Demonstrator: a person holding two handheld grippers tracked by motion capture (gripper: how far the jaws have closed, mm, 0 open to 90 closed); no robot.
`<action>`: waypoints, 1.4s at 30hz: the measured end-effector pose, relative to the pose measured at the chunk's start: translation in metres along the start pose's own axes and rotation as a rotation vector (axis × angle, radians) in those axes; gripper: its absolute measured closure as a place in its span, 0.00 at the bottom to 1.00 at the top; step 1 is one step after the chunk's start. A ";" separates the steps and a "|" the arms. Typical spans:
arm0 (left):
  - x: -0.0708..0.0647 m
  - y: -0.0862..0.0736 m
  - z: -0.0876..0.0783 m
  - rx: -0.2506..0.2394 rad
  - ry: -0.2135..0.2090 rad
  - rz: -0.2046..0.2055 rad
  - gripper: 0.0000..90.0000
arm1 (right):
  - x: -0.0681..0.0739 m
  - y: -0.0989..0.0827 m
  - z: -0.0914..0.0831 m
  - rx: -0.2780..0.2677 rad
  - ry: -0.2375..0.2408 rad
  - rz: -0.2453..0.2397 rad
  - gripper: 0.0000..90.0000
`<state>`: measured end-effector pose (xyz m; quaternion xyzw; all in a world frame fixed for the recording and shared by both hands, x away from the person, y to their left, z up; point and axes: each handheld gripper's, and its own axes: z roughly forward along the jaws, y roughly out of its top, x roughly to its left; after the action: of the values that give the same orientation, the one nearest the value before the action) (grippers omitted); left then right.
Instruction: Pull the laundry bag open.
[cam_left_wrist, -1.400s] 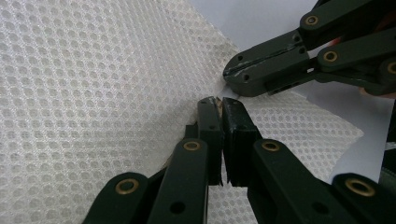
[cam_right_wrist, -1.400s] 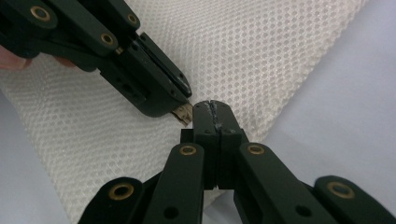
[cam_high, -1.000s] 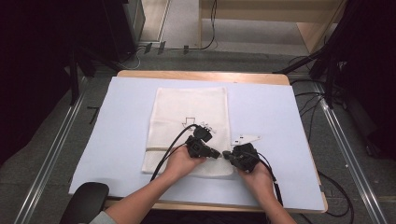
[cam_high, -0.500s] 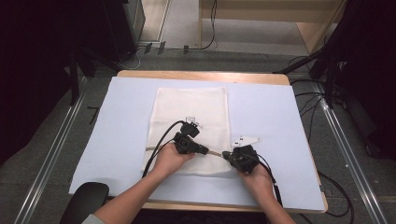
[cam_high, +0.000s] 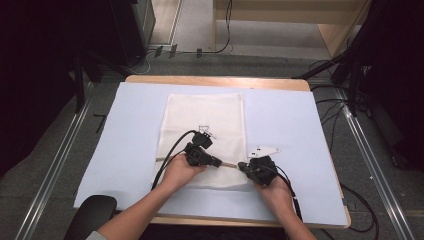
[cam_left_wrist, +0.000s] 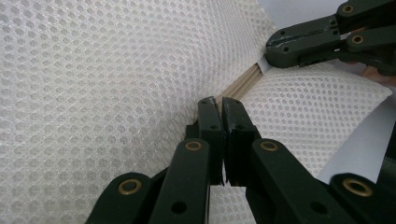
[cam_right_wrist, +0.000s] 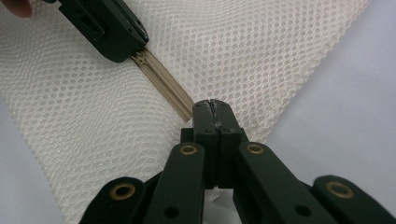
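The left gripper (cam_left_wrist: 220, 103) is seen with its jaws pressed nearly together, a thin slit between them, pinched on the tan zipper (cam_left_wrist: 243, 83) of a white mesh bag (cam_left_wrist: 93, 93). The right gripper (cam_right_wrist: 212, 106) is fully closed at the zipper's end near the bag's edge. The mesh weave and zipper teeth are revealed in the gripper views; from the high view the bag (cam_high: 207, 120) is shown flat at the centre of a pale blue mat (cam_high: 300, 125), with both grippers at its lower edge, close together.
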<state>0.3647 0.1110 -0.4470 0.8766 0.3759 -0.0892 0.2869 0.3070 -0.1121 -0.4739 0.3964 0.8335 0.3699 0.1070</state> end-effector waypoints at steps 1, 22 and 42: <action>0.000 0.000 0.000 0.006 0.000 0.000 0.99 | 0.000 0.000 0.000 0.000 -0.002 0.000 1.00; 0.014 -0.009 -0.019 0.010 0.007 -0.029 0.99 | -0.001 0.000 0.000 0.000 0.011 0.005 1.00; 0.038 -0.024 -0.044 0.001 0.023 -0.058 0.99 | -0.002 -0.001 0.000 -0.003 0.018 0.022 1.00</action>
<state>0.3715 0.1725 -0.4358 0.8666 0.4042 -0.0877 0.2792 0.3081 -0.1139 -0.4745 0.4019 0.8295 0.3757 0.0961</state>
